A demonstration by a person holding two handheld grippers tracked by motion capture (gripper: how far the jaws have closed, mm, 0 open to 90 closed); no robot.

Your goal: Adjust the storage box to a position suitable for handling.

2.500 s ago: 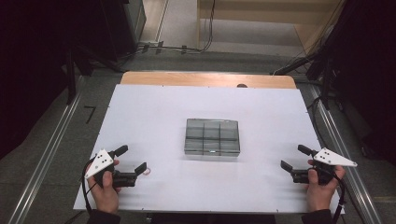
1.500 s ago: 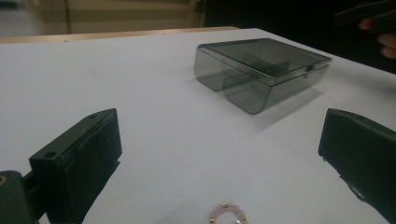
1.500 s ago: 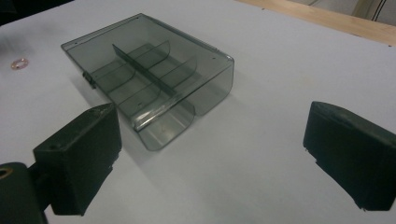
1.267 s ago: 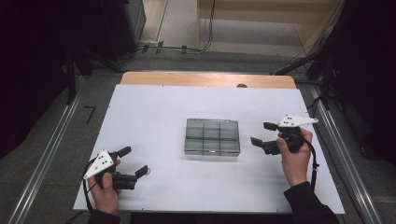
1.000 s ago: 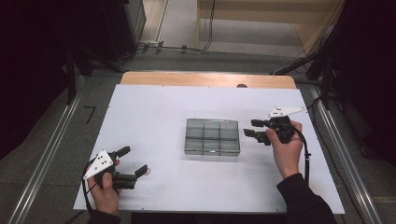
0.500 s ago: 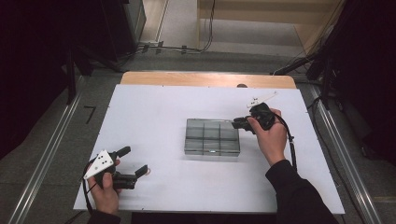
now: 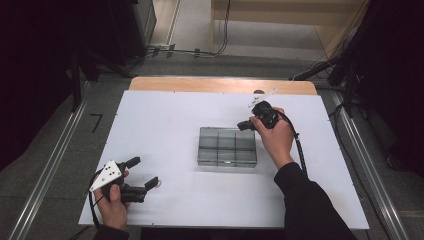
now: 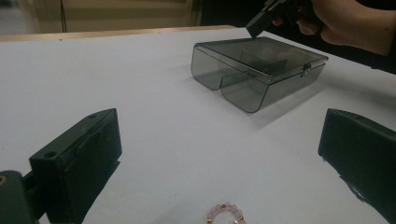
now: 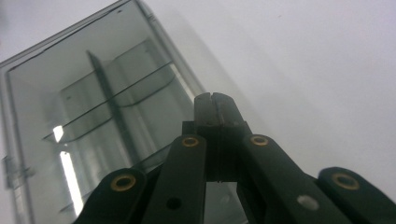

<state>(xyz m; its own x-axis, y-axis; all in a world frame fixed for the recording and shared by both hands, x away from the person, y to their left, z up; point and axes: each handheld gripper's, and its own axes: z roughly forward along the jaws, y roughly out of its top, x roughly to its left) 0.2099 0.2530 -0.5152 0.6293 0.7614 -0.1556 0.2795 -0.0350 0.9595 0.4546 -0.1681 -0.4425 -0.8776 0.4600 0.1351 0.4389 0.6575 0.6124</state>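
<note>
Right tool (image 7: 245,125) has just been closing; its jaws now meet on nothing at the far right corner of the smoky compartment box (image 7: 227,146), mid-worktop (image 7: 165,115). Press gently so the lidded box stays put. Left tool (image 7: 141,172) gapes empty over a bead ring (image 8: 225,215).

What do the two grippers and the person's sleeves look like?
Both grippers are black with two blocky jaws. The left gripper carries a grey three-cornered plate with dark dots. The right gripper shows brass-coloured rivets and trails a black cable. The right sleeve is dark.
</note>
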